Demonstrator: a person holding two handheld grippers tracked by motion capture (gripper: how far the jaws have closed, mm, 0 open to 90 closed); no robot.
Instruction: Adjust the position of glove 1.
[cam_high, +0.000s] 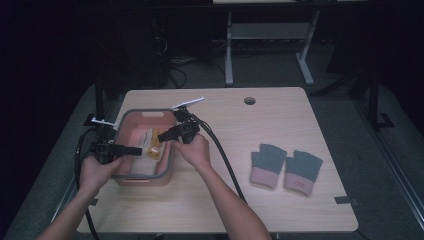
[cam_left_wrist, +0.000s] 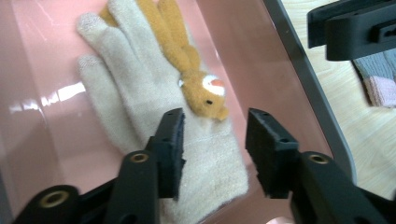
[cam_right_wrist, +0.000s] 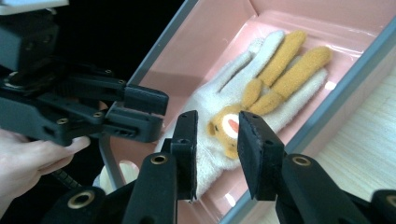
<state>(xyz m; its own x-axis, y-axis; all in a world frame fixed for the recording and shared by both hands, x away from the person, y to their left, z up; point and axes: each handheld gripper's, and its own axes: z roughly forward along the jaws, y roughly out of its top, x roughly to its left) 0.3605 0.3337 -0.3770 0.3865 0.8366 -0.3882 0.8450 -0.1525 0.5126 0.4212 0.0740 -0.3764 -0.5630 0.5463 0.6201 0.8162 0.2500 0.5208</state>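
A cream knit glove (cam_high: 155, 145) with an orange animal figure sewn on it lies flat in a pink basket (cam_high: 142, 181) with a grey rim. In the left gripper view, my left gripper (cam_left_wrist: 215, 123) hovers over the glove's cuff (cam_left_wrist: 210, 163), jaws apart and gripping nothing. My right gripper (cam_right_wrist: 217, 123) hangs above the animal's face (cam_right_wrist: 229, 126), also open with nothing between its pads. From above, the left gripper (cam_high: 137, 150) reaches in over the basket's left side and the right gripper (cam_high: 162, 136) over its right rim.
A pair of grey fingerless gloves with pink cuffs (cam_high: 286, 167) lies on the wooden table (cam_high: 225, 205) to the right. A round cable hole (cam_high: 249, 100) sits near the far edge. Black cables trail from both grippers.
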